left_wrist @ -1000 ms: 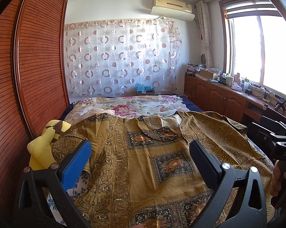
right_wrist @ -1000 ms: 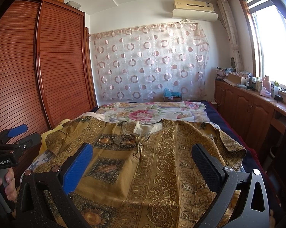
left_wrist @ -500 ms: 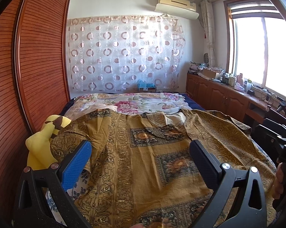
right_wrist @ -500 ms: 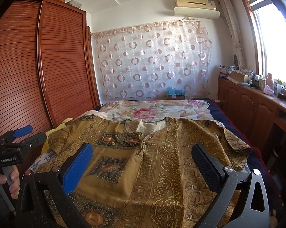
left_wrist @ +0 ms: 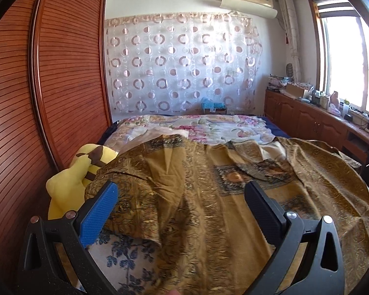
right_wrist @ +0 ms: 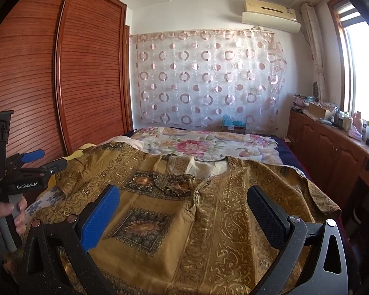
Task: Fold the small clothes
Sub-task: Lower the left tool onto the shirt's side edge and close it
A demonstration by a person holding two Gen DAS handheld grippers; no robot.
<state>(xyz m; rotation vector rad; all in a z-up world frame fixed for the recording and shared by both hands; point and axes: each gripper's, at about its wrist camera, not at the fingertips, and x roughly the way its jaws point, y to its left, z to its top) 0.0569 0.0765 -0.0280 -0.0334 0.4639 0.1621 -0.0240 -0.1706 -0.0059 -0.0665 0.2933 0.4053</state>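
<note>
A golden-brown patterned shirt [left_wrist: 209, 196] [right_wrist: 184, 209] lies spread flat on the bed, collar toward the far end, sleeves out to both sides. My left gripper [left_wrist: 182, 199] hovers open above the shirt's left half, near its left sleeve, nothing between its fingers. My right gripper [right_wrist: 184, 204] is open over the shirt's chest, also holding nothing. In the right wrist view the left gripper [right_wrist: 34, 164] shows at the left edge, held by a hand [right_wrist: 5, 213].
A floral bedsheet [left_wrist: 196, 127] covers the far bed. A yellow plush toy [left_wrist: 71, 179] lies by the wooden wardrobe [left_wrist: 37, 98] on the left. Wooden cabinets [right_wrist: 331, 152] with clutter run under the window at right. A patterned curtain [right_wrist: 209, 78] hangs behind.
Both grippers have shifted leftward and slightly up; the left view now faces more of the shirt's left sleeve and the plush toy. Both stay open.
</note>
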